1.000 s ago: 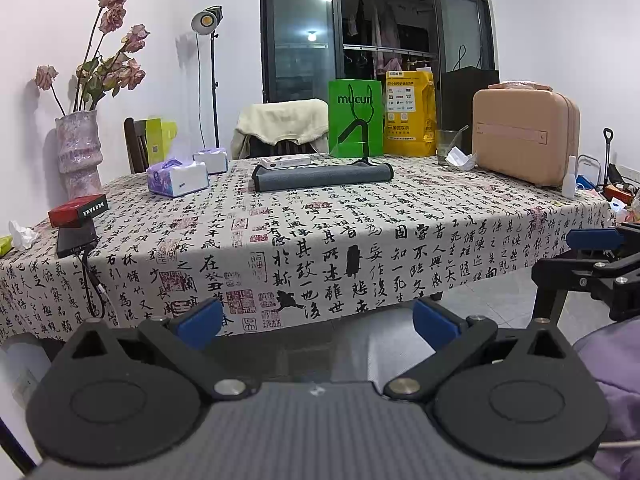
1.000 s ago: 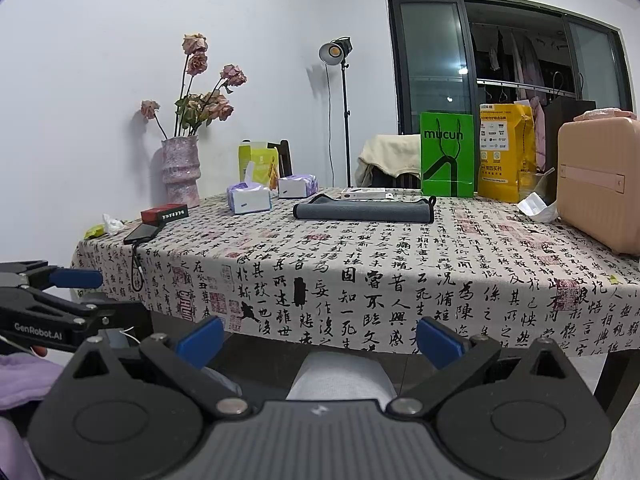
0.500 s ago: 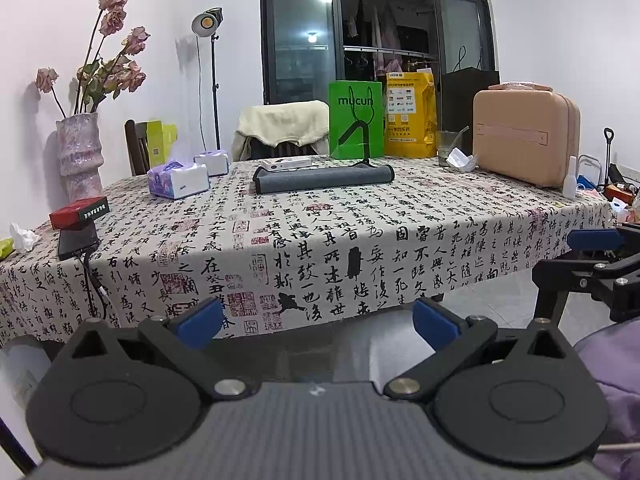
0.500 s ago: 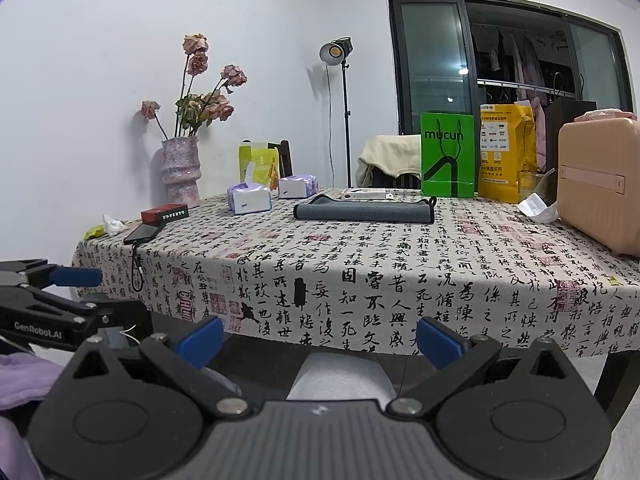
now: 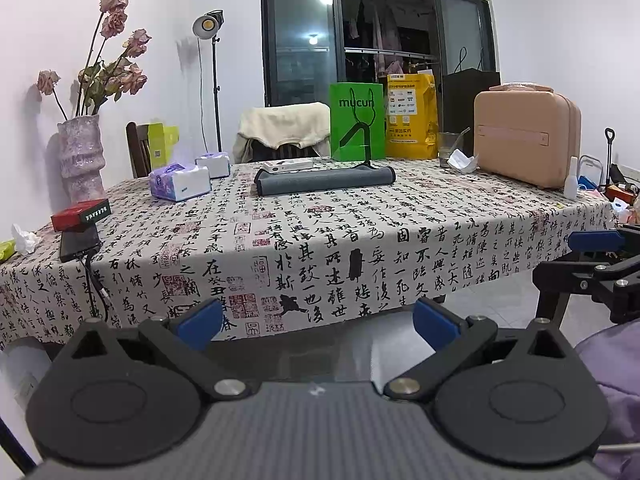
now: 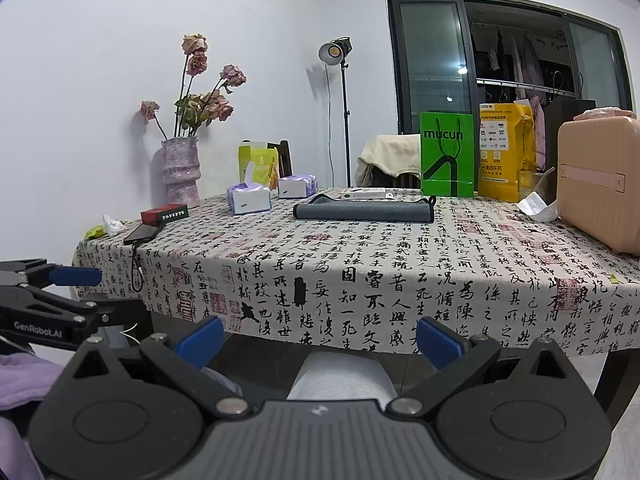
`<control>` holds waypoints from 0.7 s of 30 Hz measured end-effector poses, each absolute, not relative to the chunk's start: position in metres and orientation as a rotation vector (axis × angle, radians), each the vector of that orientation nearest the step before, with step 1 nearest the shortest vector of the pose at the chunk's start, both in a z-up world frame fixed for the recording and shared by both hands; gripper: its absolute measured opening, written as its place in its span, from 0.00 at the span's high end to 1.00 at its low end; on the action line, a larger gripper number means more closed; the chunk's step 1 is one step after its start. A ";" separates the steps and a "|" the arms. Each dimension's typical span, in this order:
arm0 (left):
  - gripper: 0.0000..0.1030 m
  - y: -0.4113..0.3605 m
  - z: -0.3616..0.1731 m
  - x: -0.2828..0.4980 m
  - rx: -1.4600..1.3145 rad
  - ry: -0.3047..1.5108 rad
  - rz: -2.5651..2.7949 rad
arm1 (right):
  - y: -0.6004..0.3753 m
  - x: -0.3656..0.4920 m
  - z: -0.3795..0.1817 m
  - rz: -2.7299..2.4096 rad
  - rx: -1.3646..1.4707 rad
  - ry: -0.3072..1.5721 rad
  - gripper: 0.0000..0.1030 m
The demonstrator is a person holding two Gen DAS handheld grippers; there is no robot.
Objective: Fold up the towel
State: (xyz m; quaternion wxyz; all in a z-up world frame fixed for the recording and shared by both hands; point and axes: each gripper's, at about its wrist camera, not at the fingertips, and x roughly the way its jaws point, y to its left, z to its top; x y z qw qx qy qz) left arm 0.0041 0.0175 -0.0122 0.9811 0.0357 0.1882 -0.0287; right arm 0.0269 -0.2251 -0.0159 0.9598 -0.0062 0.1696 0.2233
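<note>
A dark grey towel lies rolled or folded into a long strip at the far middle of the table, which has a calligraphy-print cloth; it also shows in the right wrist view. My left gripper is open and empty, held below and in front of the table's near edge. My right gripper is open and empty at the same height, to the right of the left one. Each gripper shows at the edge of the other's view. Lavender cloth lies at the lower right, near my lap.
On the table: a vase of dried roses, two tissue packs, a red box, a black phone with cord, a green bag, a yellow bag, a glass and a pink case. A chair stands behind.
</note>
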 end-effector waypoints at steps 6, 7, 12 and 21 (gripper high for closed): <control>0.00 0.017 -0.012 0.004 0.072 0.379 -0.059 | -0.225 0.027 -0.016 0.452 -0.012 0.344 0.00; 0.00 0.017 -0.012 0.004 0.072 0.380 -0.059 | -0.225 0.027 -0.016 0.453 -0.012 0.344 0.00; 0.00 0.017 -0.012 0.003 0.072 0.380 -0.059 | -0.224 0.027 -0.016 0.452 -0.012 0.344 0.00; 0.00 0.017 -0.015 0.005 0.057 0.393 -0.073 | -0.223 0.028 -0.019 0.456 -0.008 0.350 0.00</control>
